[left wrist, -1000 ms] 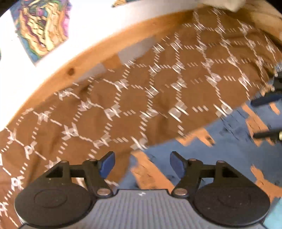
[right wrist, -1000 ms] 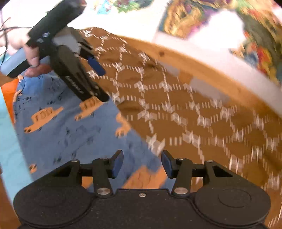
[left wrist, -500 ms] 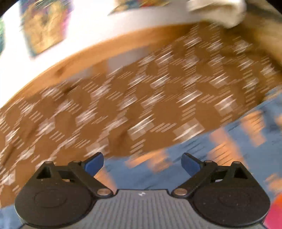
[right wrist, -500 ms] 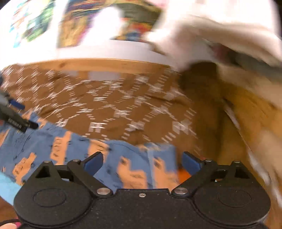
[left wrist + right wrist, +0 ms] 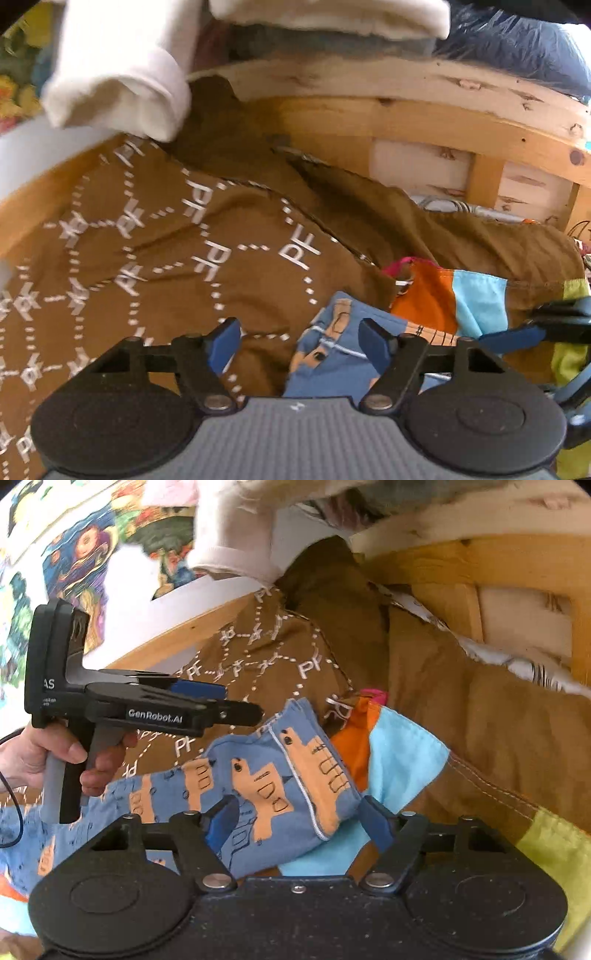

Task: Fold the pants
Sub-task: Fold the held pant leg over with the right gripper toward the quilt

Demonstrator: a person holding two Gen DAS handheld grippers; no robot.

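The pants [image 5: 280, 775] are blue with orange animal prints and lie on a brown patterned bedspread [image 5: 166, 251]. One end of them [image 5: 332, 347] shows in the left wrist view. My left gripper [image 5: 299, 341] is open, with that end of the pants between its fingers and not pinched. It also shows from the side in the right wrist view [image 5: 236, 705], just above the pants' far corner. My right gripper [image 5: 299, 821] is open, its fingers on either side of the near corner of the pants.
An orange, light blue and yellow-green patchwork cloth [image 5: 402, 753] lies under the pants. A wooden bed frame [image 5: 424, 110] rises behind. White folded cloth [image 5: 122, 85] hangs over the back. The right gripper's finger shows at the right edge of the left wrist view [image 5: 517, 338].
Both grippers have swung right along the bedspread to the end of the pants. Both jaws opened wider than a second ago and now straddle the fabric.
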